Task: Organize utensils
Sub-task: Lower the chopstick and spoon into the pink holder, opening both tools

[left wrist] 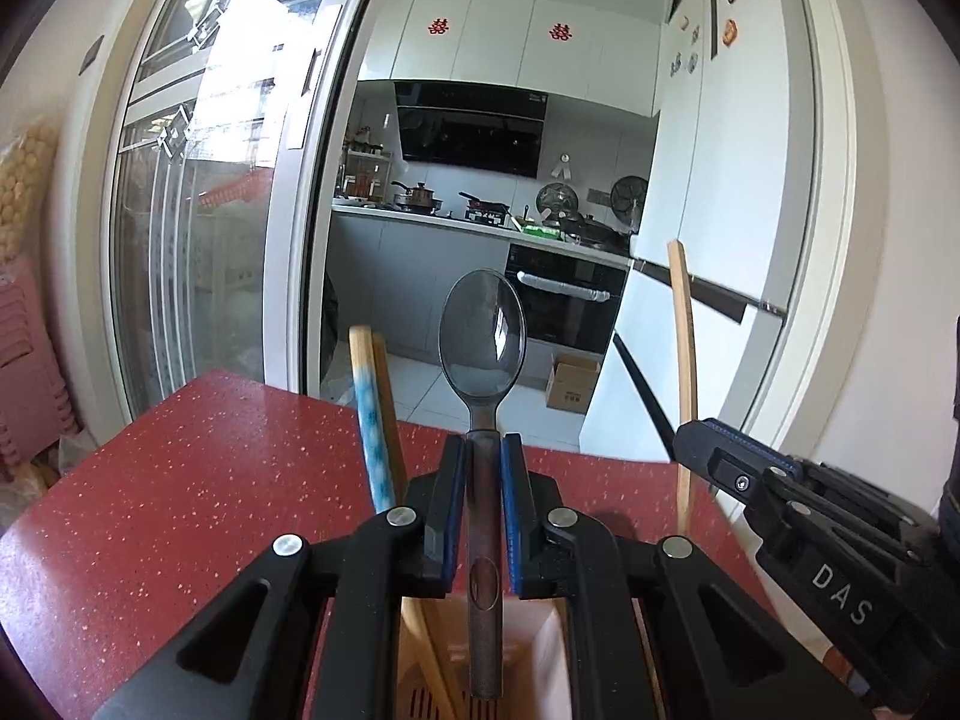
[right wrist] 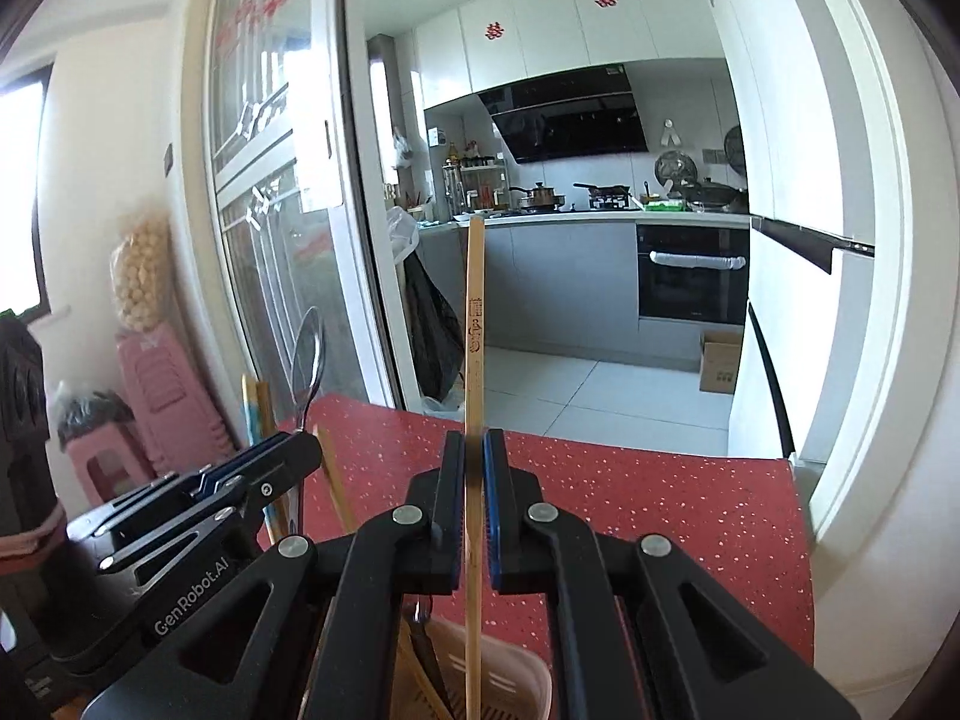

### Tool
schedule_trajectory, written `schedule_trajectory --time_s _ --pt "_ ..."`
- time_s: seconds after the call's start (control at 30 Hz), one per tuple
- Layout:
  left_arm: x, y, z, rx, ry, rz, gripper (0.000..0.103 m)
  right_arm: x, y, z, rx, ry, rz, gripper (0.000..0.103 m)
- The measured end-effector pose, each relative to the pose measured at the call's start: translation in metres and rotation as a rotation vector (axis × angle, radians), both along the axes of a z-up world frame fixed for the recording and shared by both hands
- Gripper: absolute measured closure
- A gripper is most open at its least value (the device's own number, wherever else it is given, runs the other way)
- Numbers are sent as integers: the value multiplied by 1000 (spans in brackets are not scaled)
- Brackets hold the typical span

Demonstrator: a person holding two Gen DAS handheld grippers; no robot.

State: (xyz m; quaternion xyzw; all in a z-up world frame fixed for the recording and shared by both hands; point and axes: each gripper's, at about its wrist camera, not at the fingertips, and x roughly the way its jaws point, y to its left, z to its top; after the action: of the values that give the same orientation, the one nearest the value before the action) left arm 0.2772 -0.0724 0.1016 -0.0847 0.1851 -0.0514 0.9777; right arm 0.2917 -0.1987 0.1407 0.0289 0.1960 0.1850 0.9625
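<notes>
My left gripper (left wrist: 483, 450) is shut on the handle of a metal spoon (left wrist: 482, 336), bowl up, its lower end over a pale pink slotted utensil holder (left wrist: 540, 654). Two chopsticks (left wrist: 375, 420), one with a blue pattern, stand in the holder to the left. My right gripper (right wrist: 474, 444) is shut on a single bamboo chopstick (right wrist: 474, 324), held upright with its lower end reaching down into the holder (right wrist: 510, 672). In the left wrist view the right gripper (left wrist: 702, 447) holds that chopstick (left wrist: 682, 348) just to the right. In the right wrist view the left gripper (right wrist: 300, 444) and spoon (right wrist: 307, 354) stand at the left.
The holder stands on a red speckled table (left wrist: 180, 510) whose far edge lies just ahead. Beyond it are a glass sliding door (left wrist: 210, 210), a kitchen with a dark oven (right wrist: 690, 276), and a white fridge (left wrist: 720, 240). Pink stools (right wrist: 156, 408) stand to the left.
</notes>
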Motion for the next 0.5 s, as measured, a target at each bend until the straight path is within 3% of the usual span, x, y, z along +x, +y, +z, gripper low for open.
schedule_trajectory --time_s 0.5 --pt "-16 6 -22 44 79 0 62 -33 3 -19 -43 11 34 97"
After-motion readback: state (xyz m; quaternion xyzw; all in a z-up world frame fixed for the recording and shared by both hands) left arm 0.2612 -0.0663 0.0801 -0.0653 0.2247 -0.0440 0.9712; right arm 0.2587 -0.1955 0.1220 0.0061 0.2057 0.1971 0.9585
